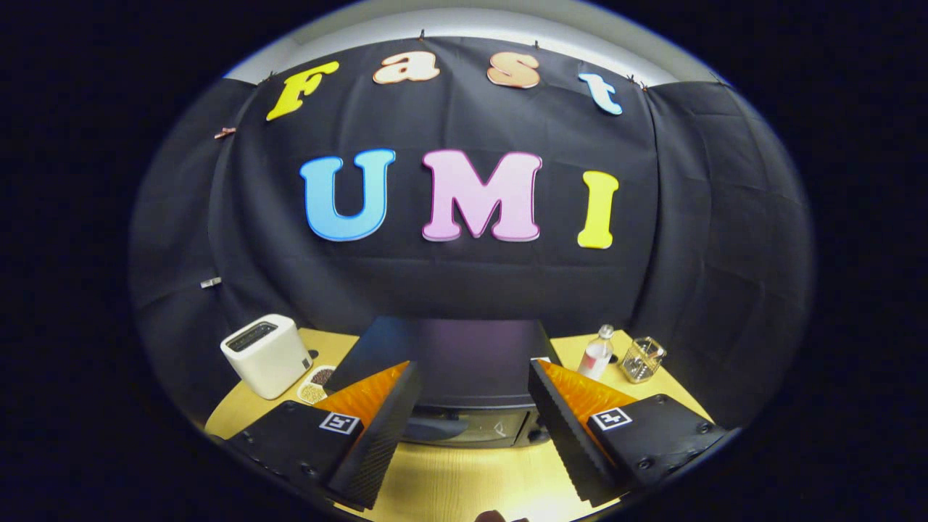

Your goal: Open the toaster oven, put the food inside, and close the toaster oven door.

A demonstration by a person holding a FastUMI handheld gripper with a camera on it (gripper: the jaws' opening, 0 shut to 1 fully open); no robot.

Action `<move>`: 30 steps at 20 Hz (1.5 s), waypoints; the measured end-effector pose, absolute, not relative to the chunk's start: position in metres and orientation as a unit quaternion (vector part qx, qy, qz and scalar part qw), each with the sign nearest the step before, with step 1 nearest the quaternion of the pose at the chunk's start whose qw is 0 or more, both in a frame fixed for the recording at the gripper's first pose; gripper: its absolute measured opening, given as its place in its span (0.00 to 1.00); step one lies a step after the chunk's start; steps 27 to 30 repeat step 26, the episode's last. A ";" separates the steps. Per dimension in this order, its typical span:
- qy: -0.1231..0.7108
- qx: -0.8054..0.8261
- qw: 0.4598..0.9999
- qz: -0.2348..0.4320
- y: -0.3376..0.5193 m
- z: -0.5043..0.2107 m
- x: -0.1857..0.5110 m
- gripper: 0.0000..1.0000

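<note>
Black box-shaped toaster oven (464, 362) at worktop (449, 486) centre, glass door (467, 428) seemingly shut, contents unreadable, fitting either unopened or already loaded and closed; gripper (471, 402) spread wide, empty, flanking it; food unidentified.

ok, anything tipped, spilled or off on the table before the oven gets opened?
Nothing stands out. The toaster oven sits square ahead of the open gripper, door closed. The white toaster, small dishes, plastic bottle and glass jar all stand upright on the wooden table, with no spills visible.
</note>
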State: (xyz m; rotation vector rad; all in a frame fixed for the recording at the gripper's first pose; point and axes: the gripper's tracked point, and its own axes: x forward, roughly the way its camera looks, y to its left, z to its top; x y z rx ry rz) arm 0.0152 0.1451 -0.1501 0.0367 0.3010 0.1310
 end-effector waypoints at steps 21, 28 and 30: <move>0.037 0.009 0.998 0.056 -0.029 -0.004 -0.014 0.99; 0.042 0.030 0.998 0.046 -0.062 -0.006 -0.015 0.99; 0.042 0.030 0.998 0.046 -0.062 -0.006 -0.015 0.99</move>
